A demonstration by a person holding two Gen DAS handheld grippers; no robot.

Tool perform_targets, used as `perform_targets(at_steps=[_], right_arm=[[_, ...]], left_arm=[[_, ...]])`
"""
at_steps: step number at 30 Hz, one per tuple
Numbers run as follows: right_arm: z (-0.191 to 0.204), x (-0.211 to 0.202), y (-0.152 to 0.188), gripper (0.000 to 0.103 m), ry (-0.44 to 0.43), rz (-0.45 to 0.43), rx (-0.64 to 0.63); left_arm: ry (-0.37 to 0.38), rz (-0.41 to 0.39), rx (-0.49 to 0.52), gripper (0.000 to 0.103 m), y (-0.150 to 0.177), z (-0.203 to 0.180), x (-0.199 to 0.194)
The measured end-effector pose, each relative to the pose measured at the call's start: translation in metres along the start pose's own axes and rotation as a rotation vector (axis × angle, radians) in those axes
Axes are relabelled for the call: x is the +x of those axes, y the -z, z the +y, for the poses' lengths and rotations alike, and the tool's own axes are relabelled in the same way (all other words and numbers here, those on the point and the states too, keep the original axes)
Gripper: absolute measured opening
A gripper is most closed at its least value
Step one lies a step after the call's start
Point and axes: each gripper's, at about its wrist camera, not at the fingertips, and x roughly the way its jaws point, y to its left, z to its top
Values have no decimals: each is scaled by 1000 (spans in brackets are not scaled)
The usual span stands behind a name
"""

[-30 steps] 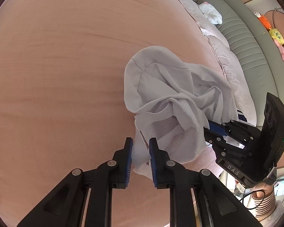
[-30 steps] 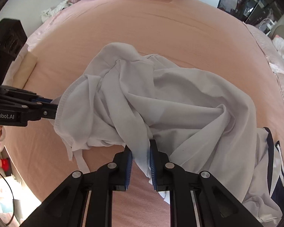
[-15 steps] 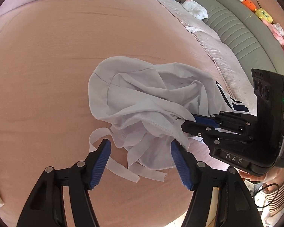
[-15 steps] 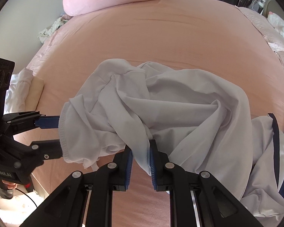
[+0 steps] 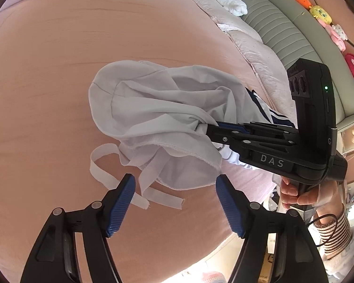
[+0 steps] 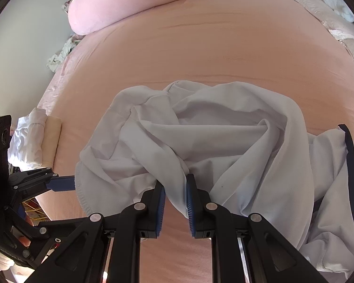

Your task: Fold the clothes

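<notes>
A pink bed (image 6: 224, 54) carries a crumpled white garment (image 6: 212, 146) near its front edge, bunched rather than spread, its long axis running roughly along that edge from the left tongs' side toward the right. The cloth is thin, heavily creased, with a stitched hem and loose white ties (image 5: 106, 176) trailing flat on the sheet; a part with dark navy stripes (image 5: 266, 110) lies at its right end. The left wrist view alone shows those ties, a grey-green sofa (image 5: 283, 30) beyond the bed's far side with soft toys along it, and a hand (image 5: 295, 193) in a striped sleeve gripping the right tongs' handle. The right wrist view alone shows a pink pillow (image 6: 129, 2) at the bed's far left corner and folded clothes (image 6: 35, 139) at its left edge. The right tongs (image 6: 175, 198) are clamped on a fold of the garment. The left tongs (image 5: 175, 188) are opening, pads wide apart, with only the garment's hem between them, untouched.
</notes>
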Motion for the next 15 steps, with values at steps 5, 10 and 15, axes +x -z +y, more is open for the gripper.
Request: perform_targets(at_steps=[5,10,15], right_arm=[[3,0,0,15,9,1,14],[12,2,-6,15,8,2,16],[8,2,-8,15,-14,3,29]], left_arm=[[31,4,-84,69,1,2,14],[-26,-18,-72,69,-2,-3,27],[-126,-79,-40,68,-5,-10,34]])
